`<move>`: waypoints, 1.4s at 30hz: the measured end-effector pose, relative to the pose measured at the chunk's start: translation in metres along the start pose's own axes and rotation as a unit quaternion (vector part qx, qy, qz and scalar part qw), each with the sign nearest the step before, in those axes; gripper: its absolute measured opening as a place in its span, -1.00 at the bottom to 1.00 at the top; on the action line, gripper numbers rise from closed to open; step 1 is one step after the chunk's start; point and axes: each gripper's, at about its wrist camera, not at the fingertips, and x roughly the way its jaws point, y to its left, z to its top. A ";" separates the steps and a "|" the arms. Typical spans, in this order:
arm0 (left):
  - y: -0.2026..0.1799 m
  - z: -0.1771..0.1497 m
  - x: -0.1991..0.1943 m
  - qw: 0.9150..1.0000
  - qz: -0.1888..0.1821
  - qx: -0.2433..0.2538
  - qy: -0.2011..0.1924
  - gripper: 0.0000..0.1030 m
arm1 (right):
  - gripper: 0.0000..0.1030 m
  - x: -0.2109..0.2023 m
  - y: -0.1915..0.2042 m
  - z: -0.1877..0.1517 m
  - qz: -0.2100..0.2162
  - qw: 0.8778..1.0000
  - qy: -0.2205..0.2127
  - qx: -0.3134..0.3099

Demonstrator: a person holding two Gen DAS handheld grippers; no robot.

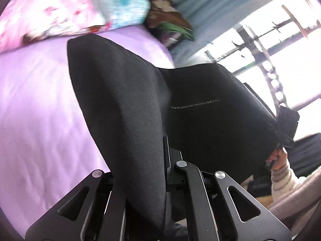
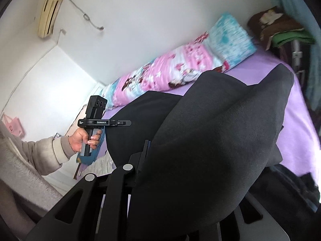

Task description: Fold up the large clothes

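A large black garment [image 1: 128,100] hangs in the air above a purple bed, stretched between both grippers. In the left wrist view my left gripper [image 1: 160,160] is shut on its near edge, and the cloth drapes over the fingers. My right gripper [image 1: 284,138] grips the garment's far right corner there. In the right wrist view the garment [image 2: 210,140] covers my right gripper [image 2: 152,160], which is shut on it. My left gripper [image 2: 120,123] shows at the left, clamped on the cloth's other edge. A line of small studs [image 1: 194,104] crosses the fabric.
The purple bed sheet [image 1: 40,110] lies below. A pink and blue patterned quilt [image 2: 180,70] runs along the white wall. A brown and green pile [image 1: 170,24] sits at the bed's far corner by blue curtains [image 1: 210,6] and a bright window [image 1: 280,50].
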 end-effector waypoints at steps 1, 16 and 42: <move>-0.016 0.006 0.010 1.000 -0.008 0.010 0.005 -0.94 | -0.68 -0.017 -0.004 -0.003 -0.007 1.000 -0.007 0.006; -0.178 0.033 0.213 0.985 -0.129 0.071 0.088 -0.94 | -0.68 -0.202 -0.091 -0.086 -0.148 0.983 -0.049 0.099; -0.078 -0.034 0.383 0.985 -0.001 0.072 0.159 -0.66 | -0.45 -0.182 -0.291 -0.290 -0.216 0.935 -0.032 0.278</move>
